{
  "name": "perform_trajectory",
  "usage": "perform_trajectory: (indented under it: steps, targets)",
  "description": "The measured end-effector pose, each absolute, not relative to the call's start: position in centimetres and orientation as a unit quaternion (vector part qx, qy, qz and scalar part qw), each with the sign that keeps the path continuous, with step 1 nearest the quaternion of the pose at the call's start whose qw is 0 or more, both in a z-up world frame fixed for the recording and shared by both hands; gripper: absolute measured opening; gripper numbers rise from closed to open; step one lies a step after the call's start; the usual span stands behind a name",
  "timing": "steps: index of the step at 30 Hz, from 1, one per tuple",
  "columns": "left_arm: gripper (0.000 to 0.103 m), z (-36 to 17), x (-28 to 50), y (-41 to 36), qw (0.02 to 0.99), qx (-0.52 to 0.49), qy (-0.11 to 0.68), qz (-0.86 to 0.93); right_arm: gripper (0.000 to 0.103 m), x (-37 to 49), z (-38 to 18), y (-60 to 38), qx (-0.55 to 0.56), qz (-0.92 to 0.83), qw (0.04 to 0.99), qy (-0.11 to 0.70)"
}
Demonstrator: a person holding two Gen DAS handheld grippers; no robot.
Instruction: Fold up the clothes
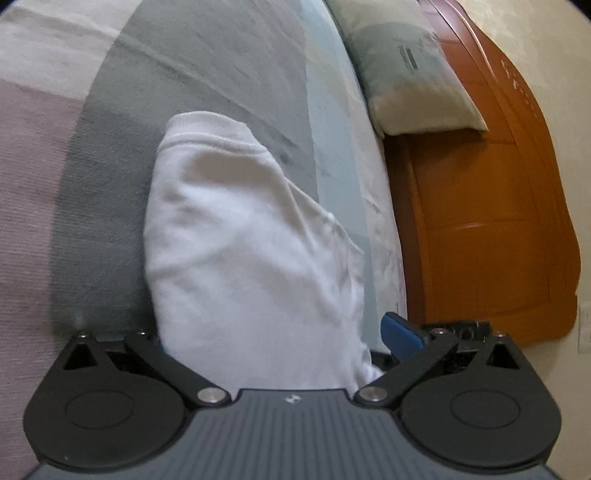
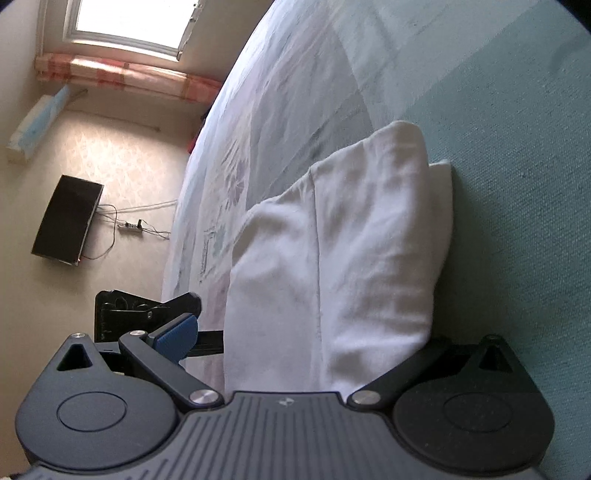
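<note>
A bed (image 1: 122,110) fills much of both views, its cover in blocks of grey, pale pink, cream and light teal. A pale pillow (image 1: 410,74) with a small dark label leans against the orange wooden headboard (image 1: 491,221). In the right wrist view, a bright window (image 2: 129,22) sits above a red-checked curtain (image 2: 122,75). A black flat box (image 2: 66,221) lies on the beige floor (image 2: 122,162), cables running to a white power strip (image 2: 130,228) beside it.

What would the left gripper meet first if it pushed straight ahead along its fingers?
The white garment: it already fills the gap of the left gripper, with the grey bedspread apparently behind it.
</note>
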State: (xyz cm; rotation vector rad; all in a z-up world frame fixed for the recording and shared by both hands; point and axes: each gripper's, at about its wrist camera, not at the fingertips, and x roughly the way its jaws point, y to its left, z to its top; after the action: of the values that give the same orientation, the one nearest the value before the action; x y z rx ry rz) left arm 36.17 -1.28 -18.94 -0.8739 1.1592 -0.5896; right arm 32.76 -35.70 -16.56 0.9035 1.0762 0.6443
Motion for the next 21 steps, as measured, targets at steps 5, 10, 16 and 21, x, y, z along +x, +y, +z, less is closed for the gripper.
perform_trajectory:
  steps: [5,10,16,21]
  targets:
    - [0.102,-19.0,34.9,-1.1,0.709,-0.378,0.519,-0.292,0.103,32.0,-16.9,-36.5,0.425,0.314,0.708,0.468]
    - [0.102,-19.2,35.7,-1.5,0.705,-0.385,0.525,-0.281,0.103,33.5,-17.6,-37.2,0.466,0.311,0.682,0.471]
    - [0.102,-18.8,35.3,-2.0,0.708,-0.375,0.528,-0.281,0.103,33.2,-17.1,-36.9,0.452,0.309,0.687,0.479]
    - [0.101,-18.4,35.4,-2.4,0.703,-0.388,0.527,-0.276,0.103,33.1,-17.3,-37.4,0.473,0.305,0.684,0.465]
